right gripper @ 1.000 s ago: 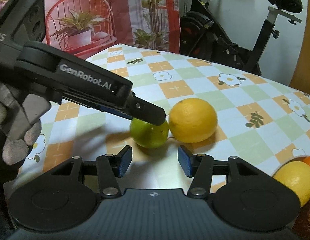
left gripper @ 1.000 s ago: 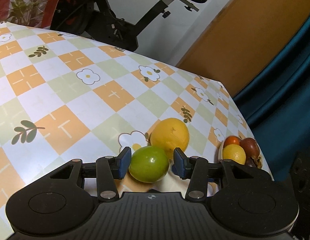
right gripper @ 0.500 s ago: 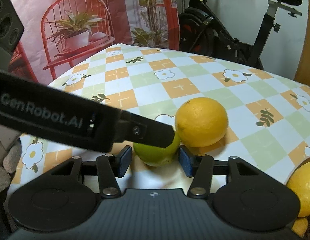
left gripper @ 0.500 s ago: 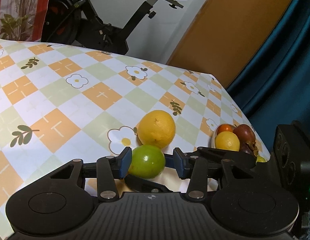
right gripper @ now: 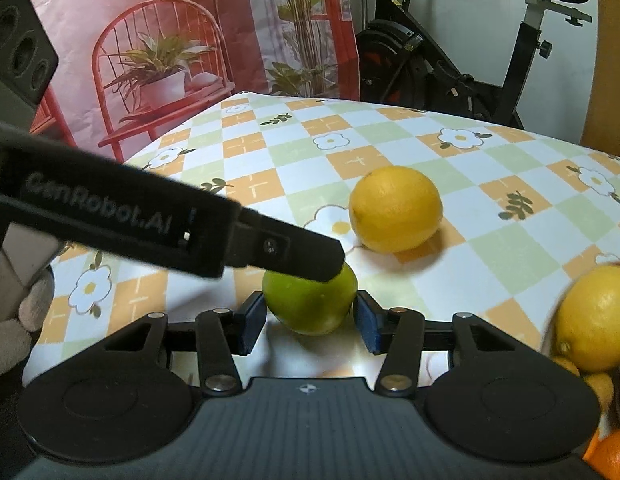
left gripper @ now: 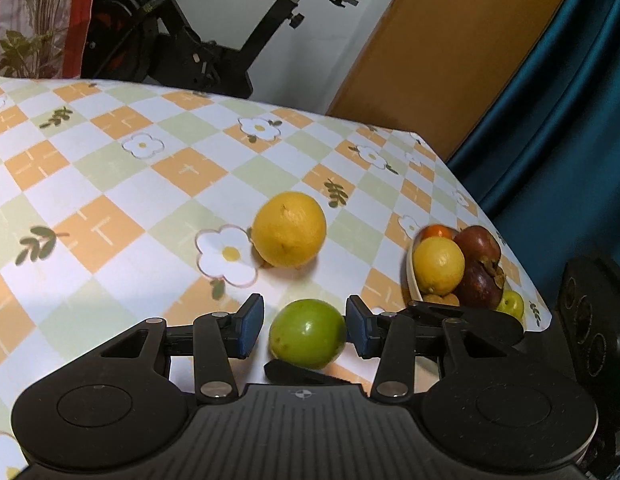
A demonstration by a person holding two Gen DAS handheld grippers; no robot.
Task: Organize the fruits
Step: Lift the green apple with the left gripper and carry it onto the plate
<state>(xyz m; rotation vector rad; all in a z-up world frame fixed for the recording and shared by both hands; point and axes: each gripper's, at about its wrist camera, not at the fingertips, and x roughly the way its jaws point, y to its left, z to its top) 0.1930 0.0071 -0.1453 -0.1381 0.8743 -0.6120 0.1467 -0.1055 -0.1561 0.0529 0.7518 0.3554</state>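
Note:
A green round fruit (left gripper: pixel 308 334) sits low over the checked tablecloth, with both grippers around it crosswise. In the right wrist view my right gripper (right gripper: pixel 310 322) has both blue pads against the sides of the green fruit (right gripper: pixel 310 308). My left gripper (left gripper: pixel 304 330) straddles the same fruit: its right pad touches and a slim gap shows at its left pad. One left-gripper finger (right gripper: pixel 302 258) lies over the fruit's top. A large yellow-orange citrus (left gripper: pixel 289 229) lies alone farther back. A bowl (left gripper: pixel 410 276) of fruit stands at the right.
The bowl holds a lemon (left gripper: pixel 438 266), dark purple fruits and small ones, close to the table's right edge. A gloved hand (right gripper: pixel 14 320) holds the left gripper. Behind the table (left gripper: pixel 110 184) are an exercise bike (left gripper: pixel 190 48) and a teal curtain (left gripper: pixel 550 120).
The green fruit has come away from the yellow-orange citrus, toward the right gripper and the bowl. The right gripper's pads have moved up around it and narrowed onto it.

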